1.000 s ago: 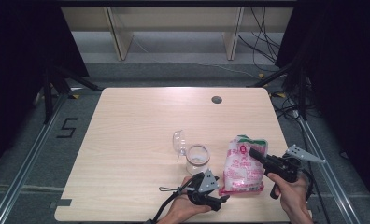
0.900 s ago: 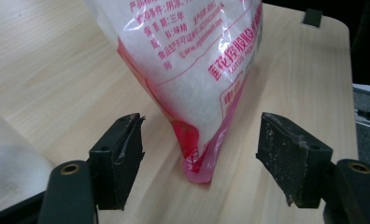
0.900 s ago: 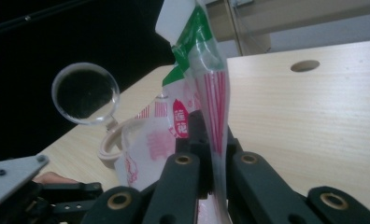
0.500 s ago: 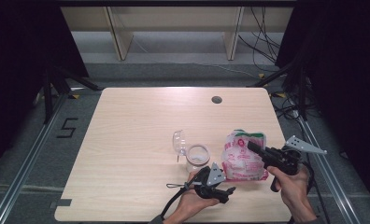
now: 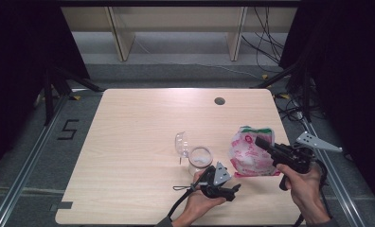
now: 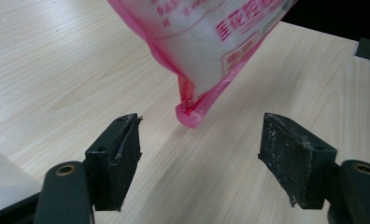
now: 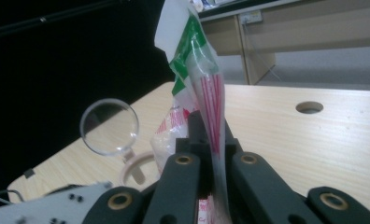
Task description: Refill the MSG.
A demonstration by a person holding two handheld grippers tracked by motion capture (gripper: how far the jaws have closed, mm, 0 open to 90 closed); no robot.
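A pink and white bag [image 5: 248, 152] with a green top hangs tilted just above the table, and my right gripper [image 5: 261, 141] is shut on its upper part. In the right gripper view the black jaws [image 7: 210, 140] pinch the bag's thin top [image 7: 206, 79]. My left gripper [image 5: 234, 188] sits low near the table's front edge and points at the bag's lower corner. Its jaws [image 6: 201, 140] stand open, with the bag's pink bottom corner [image 6: 192, 112] a little beyond them, untouched.
A glass jar [image 5: 200, 159] of white contents stands left of the bag, its hinged round lid [image 5: 181, 143] swung open; the lid [image 7: 109, 126] also appears in the right gripper view. A cable hole [image 5: 219, 100] lies at the back right of the wooden table [image 5: 129, 142].
My right gripper has risen and lifted the bag off the table, tipping it upright. My left gripper shifted slightly right toward the bag's lower corner.
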